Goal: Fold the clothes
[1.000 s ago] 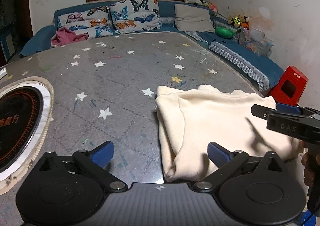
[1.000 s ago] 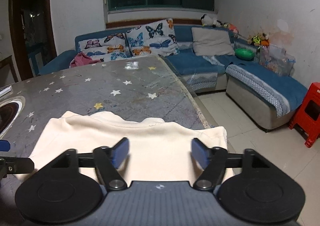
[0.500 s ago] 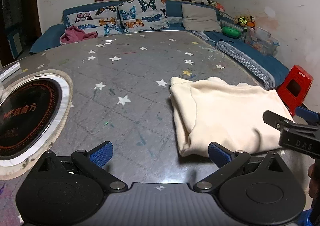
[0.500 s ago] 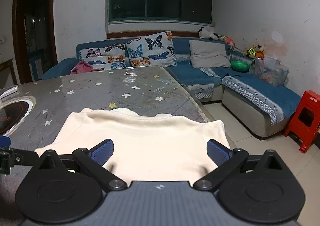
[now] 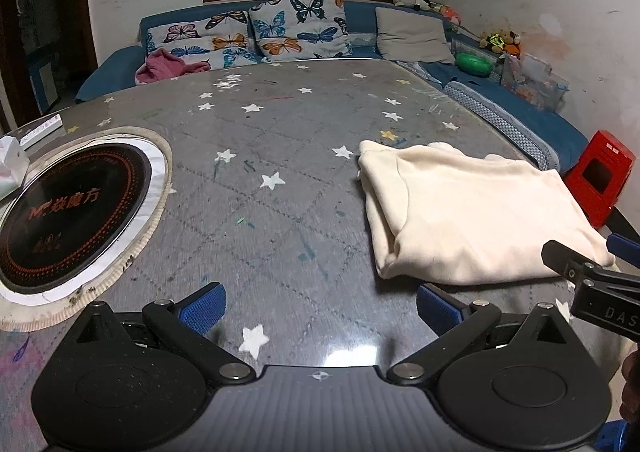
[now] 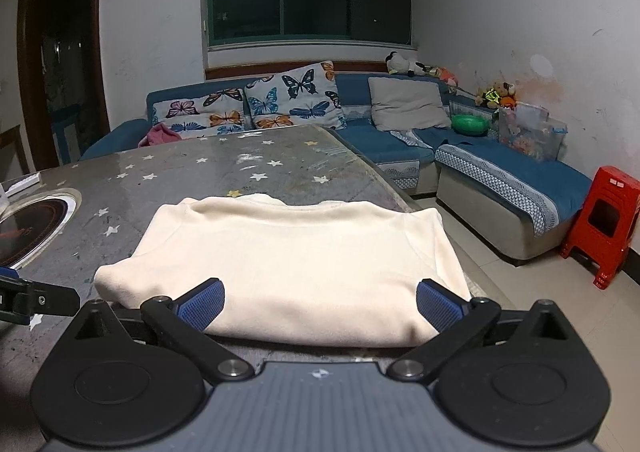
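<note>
A cream garment (image 5: 472, 212) lies folded into a flat rectangle near the right edge of the grey star-patterned table (image 5: 280, 180). My left gripper (image 5: 320, 306) hovers open over bare tabletop, left of and nearer than the garment's corner, nothing between its blue pads. In the right wrist view the same garment (image 6: 296, 256) fills the middle. My right gripper (image 6: 320, 304) stands wide open just short of the near folded edge, its pads not pressing the cloth. The right gripper's black finger (image 5: 576, 272) shows at the far right of the left wrist view.
A round black induction hob (image 5: 68, 208) is set into the table at the left. A blue corner sofa (image 6: 500, 176) with butterfly cushions lies beyond and to the right. A red plastic stool (image 6: 604, 224) stands on the floor right of the table. A pink cloth (image 5: 168, 64) rests on the sofa.
Both grippers have drawn back from the garment toward the near table edge. The right gripper's jaws spread from partly closed to wide open, leaving the folded cloth lying flat.
</note>
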### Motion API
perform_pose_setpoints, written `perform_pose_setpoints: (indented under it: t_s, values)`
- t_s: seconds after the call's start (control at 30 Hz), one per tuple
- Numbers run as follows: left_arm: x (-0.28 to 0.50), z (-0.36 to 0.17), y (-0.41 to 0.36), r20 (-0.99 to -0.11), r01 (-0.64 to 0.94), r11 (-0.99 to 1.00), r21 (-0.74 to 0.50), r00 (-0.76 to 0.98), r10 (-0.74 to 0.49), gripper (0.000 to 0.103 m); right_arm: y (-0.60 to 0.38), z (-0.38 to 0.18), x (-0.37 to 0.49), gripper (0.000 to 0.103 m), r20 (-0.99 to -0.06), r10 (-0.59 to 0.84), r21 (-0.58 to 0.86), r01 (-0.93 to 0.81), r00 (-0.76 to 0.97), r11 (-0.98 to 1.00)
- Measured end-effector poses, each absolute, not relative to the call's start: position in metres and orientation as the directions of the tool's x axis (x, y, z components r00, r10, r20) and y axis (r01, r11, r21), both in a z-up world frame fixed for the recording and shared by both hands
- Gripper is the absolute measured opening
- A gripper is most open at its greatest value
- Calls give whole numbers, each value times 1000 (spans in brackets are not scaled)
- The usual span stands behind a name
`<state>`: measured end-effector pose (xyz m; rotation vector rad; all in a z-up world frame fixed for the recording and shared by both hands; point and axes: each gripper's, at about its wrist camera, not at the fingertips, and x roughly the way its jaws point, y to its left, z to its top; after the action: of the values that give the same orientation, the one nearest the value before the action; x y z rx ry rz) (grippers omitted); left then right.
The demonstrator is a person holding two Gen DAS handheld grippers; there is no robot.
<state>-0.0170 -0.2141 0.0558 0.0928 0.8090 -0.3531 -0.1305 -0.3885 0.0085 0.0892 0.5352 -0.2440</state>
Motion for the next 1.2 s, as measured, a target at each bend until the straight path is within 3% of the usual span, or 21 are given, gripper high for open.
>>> perform_pose_setpoints:
  t_s: [1.2]
  values:
    - [-50, 59, -212, -688, 402, 915, 12, 667, -284, 103, -367, 5, -160, 103, -509, -239, 6, 281, 827, 960]
